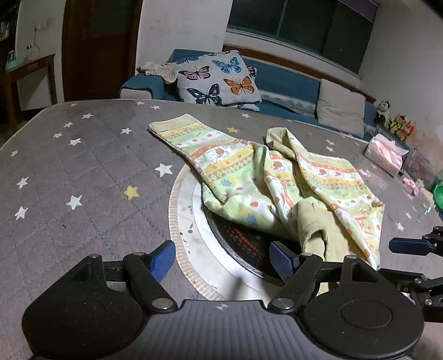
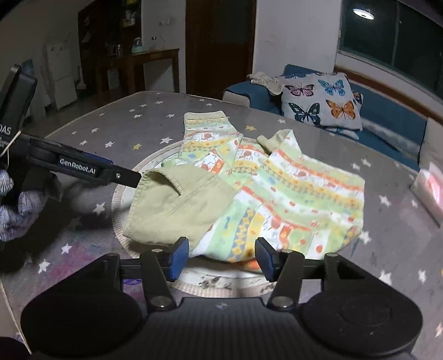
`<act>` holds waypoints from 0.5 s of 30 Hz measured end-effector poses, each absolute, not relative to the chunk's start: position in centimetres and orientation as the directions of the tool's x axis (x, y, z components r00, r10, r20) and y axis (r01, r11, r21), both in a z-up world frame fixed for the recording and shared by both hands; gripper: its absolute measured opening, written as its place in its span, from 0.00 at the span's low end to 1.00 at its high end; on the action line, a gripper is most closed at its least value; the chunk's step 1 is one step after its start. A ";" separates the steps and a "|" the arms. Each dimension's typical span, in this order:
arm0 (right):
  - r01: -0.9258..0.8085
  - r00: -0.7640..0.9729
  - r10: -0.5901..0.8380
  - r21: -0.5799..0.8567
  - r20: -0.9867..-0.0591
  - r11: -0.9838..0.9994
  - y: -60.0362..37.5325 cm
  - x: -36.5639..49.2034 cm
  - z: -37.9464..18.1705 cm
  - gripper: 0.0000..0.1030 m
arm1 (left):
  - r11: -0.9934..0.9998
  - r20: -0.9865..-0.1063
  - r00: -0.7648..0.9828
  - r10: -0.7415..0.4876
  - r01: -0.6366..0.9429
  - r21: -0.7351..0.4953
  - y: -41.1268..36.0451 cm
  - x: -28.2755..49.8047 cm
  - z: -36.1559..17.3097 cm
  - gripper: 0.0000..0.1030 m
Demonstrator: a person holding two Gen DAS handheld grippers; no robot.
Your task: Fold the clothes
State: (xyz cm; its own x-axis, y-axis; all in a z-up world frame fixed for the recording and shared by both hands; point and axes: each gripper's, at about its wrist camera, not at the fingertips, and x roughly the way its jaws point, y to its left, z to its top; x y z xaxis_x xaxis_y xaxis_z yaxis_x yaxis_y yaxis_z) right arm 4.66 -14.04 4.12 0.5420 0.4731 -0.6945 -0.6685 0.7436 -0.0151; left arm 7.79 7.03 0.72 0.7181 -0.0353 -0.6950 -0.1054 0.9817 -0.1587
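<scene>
Both grippers, left (image 1: 224,259) & right (image 2: 221,256), open, empty; printed garment (image 2: 277,193) mid-table looks soft, light, floppy — pinch olive hem (image 2: 155,235).

We saw a table covered with a grey cloth with stars (image 1: 83,155). Behind it stood a blue sofa (image 1: 290,83) with a butterfly cushion (image 1: 216,77) and a plain grey cushion (image 1: 340,108). Above the sofa was a dark window (image 1: 301,25), and in its glass a ceiling lamp (image 2: 363,13) was reflected. The walls were white. A dark wooden door (image 2: 218,47) stood near a wooden side table (image 2: 149,63), and a white fridge (image 2: 61,74) stood further left.
</scene>
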 end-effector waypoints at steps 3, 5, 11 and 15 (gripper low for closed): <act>-0.656 0.537 0.483 0.017 -0.691 0.754 -14.0 4.3 3.5 0.60 | 0.986 -0.696 0.718 -0.017 -0.104 -0.131 6.4 7.4 0.7 0.82; -0.649 0.541 0.483 0.023 -0.689 0.761 -13.9 4.1 3.1 0.66 | 0.989 -0.693 0.721 -0.003 -0.099 -0.108 5.9 7.1 0.7 0.83; -0.630 0.550 0.482 0.041 -0.682 0.776 -13.9 3.4 2.4 0.74 | 0.994 -0.680 0.733 0.031 -0.095 -0.057 4.6 6.2 1.0 0.89; -0.617 0.556 0.485 0.056 -0.675 0.785 -14.2 3.0 2.2 0.79 | 0.994 -0.680 0.732 0.040 -0.097 -0.046 4.2 5.7 1.0 0.92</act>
State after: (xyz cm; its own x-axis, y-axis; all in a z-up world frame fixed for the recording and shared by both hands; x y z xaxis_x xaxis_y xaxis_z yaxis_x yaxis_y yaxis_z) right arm 2.98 -14.17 2.25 0.5556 0.4848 -0.6755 -0.6169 0.7850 0.0559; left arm 5.75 4.18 1.04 0.7318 0.0401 -0.6803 -0.0971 0.9942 -0.0459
